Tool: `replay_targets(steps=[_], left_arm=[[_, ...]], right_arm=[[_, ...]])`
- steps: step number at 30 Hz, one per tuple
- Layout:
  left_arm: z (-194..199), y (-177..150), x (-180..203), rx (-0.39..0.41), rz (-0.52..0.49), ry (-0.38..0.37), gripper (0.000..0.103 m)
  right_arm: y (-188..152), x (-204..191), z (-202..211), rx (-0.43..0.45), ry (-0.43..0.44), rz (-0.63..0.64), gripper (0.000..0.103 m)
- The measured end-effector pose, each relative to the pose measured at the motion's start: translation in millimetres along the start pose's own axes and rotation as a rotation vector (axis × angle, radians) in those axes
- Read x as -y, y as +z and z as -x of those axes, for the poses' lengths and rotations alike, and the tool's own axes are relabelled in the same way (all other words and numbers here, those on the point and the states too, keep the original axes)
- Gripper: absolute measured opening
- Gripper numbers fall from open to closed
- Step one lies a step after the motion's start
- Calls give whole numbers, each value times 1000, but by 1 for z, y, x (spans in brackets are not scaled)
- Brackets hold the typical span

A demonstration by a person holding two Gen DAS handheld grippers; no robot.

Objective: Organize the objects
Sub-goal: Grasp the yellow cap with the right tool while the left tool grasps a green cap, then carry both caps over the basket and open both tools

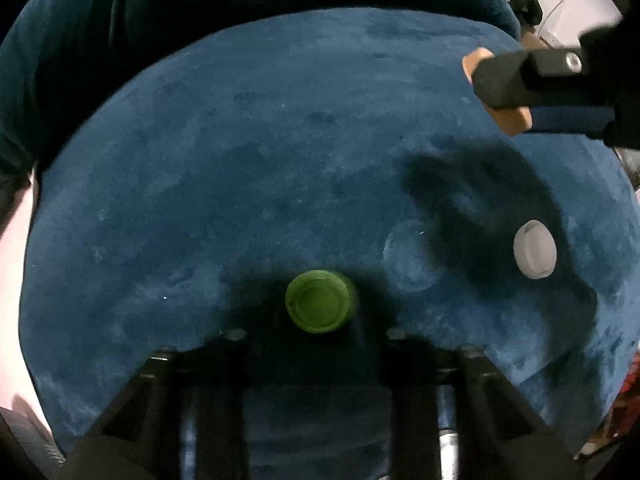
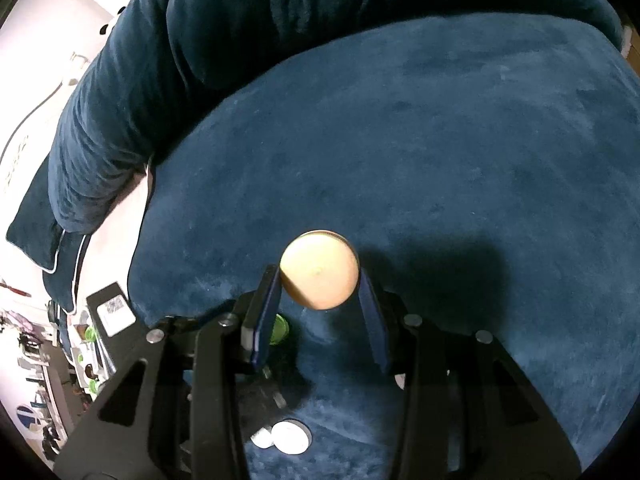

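Right gripper (image 2: 320, 280) pinches the tan lid (image 2: 319, 269) by its rim, both pads pressed on its sides, lifted clear above the blue cushion (image 2: 460, 152). Left gripper (image 1: 320, 360) points down over the green cap (image 1: 319, 301); its fingertips sit out of sight, jaws drawn fully together. A white cap (image 1: 535, 249) lies off to the side on the cushion.

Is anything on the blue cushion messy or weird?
Nothing is spilled or broken. One odd mark: a pale round ring pressed into the blue cushion between the green cap and the white cap, like a dent left by something round.
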State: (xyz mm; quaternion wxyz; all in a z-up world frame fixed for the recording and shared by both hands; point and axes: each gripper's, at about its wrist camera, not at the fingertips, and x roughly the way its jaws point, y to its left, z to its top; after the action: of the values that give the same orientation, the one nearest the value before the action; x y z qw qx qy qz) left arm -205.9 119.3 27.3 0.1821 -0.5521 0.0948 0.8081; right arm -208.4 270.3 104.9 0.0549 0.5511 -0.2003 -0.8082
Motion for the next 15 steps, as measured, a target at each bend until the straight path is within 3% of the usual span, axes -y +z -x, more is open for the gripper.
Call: replay_targets(steps=[4, 9, 15], left_arm=[[10, -2, -6, 8, 19, -18, 30], [43, -6, -41, 55, 125, -13, 30], [98, -28, -93, 113, 237, 69, 30]], right_arm=[[-1, -5, -7, -13, -8, 17, 41], [-4, -15, -5, -14, -8, 37, 41], [-9, -57, -8, -20, 0, 130, 41]])
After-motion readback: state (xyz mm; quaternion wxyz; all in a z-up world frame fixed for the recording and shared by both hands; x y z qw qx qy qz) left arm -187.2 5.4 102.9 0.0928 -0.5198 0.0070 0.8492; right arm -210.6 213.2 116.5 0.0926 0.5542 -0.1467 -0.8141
